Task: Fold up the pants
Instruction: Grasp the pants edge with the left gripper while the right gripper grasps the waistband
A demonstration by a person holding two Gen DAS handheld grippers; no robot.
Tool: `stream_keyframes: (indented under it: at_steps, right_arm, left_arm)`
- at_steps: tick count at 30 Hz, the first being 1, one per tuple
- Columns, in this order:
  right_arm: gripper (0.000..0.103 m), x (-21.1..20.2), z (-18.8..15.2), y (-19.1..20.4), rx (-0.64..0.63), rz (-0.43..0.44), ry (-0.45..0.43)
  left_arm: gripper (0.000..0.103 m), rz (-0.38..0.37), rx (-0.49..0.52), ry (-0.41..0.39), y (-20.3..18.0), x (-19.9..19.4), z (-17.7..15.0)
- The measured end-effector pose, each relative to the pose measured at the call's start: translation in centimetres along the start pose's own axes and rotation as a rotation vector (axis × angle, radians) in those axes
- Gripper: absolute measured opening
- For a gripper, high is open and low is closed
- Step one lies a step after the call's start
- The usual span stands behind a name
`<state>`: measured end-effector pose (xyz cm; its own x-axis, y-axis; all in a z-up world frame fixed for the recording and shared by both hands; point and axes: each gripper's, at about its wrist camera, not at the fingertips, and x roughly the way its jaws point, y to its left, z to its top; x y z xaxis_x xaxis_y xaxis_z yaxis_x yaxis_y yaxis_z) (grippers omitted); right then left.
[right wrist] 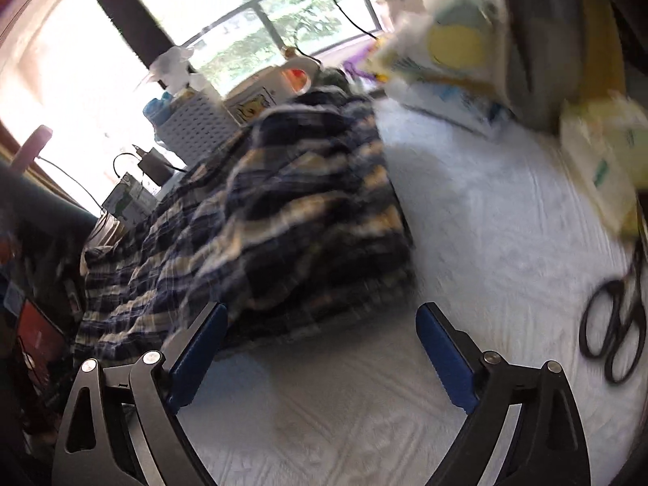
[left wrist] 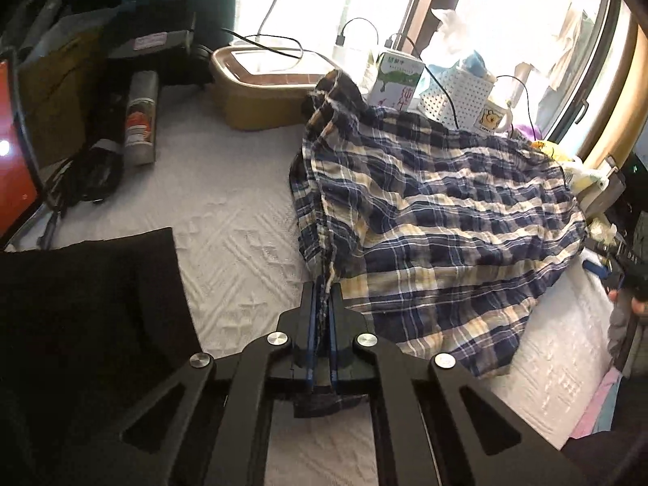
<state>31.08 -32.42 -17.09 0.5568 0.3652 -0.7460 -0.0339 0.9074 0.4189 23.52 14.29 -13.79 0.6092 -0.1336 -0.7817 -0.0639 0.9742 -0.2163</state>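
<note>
The plaid pants point(left wrist: 437, 218), navy, white and yellow, lie bunched on the white textured cover point(left wrist: 227, 243). My left gripper point(left wrist: 324, 295) is shut on an edge of the pants, and the cloth rises from its blue pads toward the far side. In the right wrist view the pants point(right wrist: 275, 210) lie blurred ahead and to the left. My right gripper point(right wrist: 322, 316) is open and empty, its left finger next to the near edge of the cloth, just above the cover.
Along the window stand a tan container point(left wrist: 263, 89), a milk carton point(left wrist: 395, 81), a white perforated basket point(left wrist: 457, 97) and a mug point(left wrist: 492, 119) with cables. A spray can point(left wrist: 139, 117) lies at left. Black scissors point(right wrist: 615, 336) lie at right. A black cloth point(left wrist: 81, 303) lies near left.
</note>
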Motion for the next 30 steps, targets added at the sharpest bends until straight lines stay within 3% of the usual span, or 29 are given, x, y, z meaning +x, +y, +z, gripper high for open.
stream_keyframes:
  at_steps: [7, 9, 10, 11, 13, 15, 18, 21, 24, 27, 30]
  right_arm:
    - [0.095, 1.7, 1.0, 0.4, 0.002, 0.06, -0.064]
    - [0.085, 2.3, 1.8, 0.4, 0.019, 0.061, -0.087]
    - [0.071, 2.8, 2.1, 0.5, 0.023, 0.059, -0.095]
    - [0.046, 3.3, 2.3, 0.6, 0.026, 0.056, -0.097]
    - [0.011, 4.5, 2.5, 0.3, 0.042, 0.087, -0.058]
    - [0.008, 4.1, 2.9, 0.8, 0.003, 0.087, -0.073]
    - [0.007, 1.6, 3.5, 2.2, -0.147, -0.002, -0.123]
    - [0.006, -0.9, 4.8, 2.6, -0.257, -0.087, -0.153]
    - [0.006, -1.2, 6.3, 2.4, -0.348, -0.148, -0.107]
    - [0.007, 1.4, 6.3, 1.6, -0.368, -0.202, -0.013]
    - [0.026, 3.0, 4.9, 1.8, -0.406, -0.245, 0.013]
  left_arm:
    - [0.003, 0.008, -0.007, -0.001, -0.1, -0.4, 0.1]
    - [0.003, 0.016, -0.008, -0.004, -0.1, -0.4, 0.2]
    - [0.003, 0.018, -0.008, -0.006, -0.2, -0.5, 0.2]
    - [0.003, 0.019, -0.01, -0.009, -0.2, -0.5, 0.3]
    - [0.003, 0.02, -0.014, -0.009, -0.2, -0.7, 0.2]
    - [0.003, 0.021, -0.015, -0.012, -0.3, -1.1, 0.1]
    - [0.003, 0.032, -0.004, -0.012, -0.7, -2.0, -0.2]
    - [0.003, 0.097, 0.038, -0.022, -1.2, -2.8, -0.5]
    - [0.003, 0.124, 0.054, 0.016, -0.9, -2.1, -1.1]
    - [0.003, 0.112, 0.031, 0.065, -0.4, -0.6, -1.6]
    - [0.004, 0.041, 0.036, 0.06, -1.2, -0.5, -1.0]
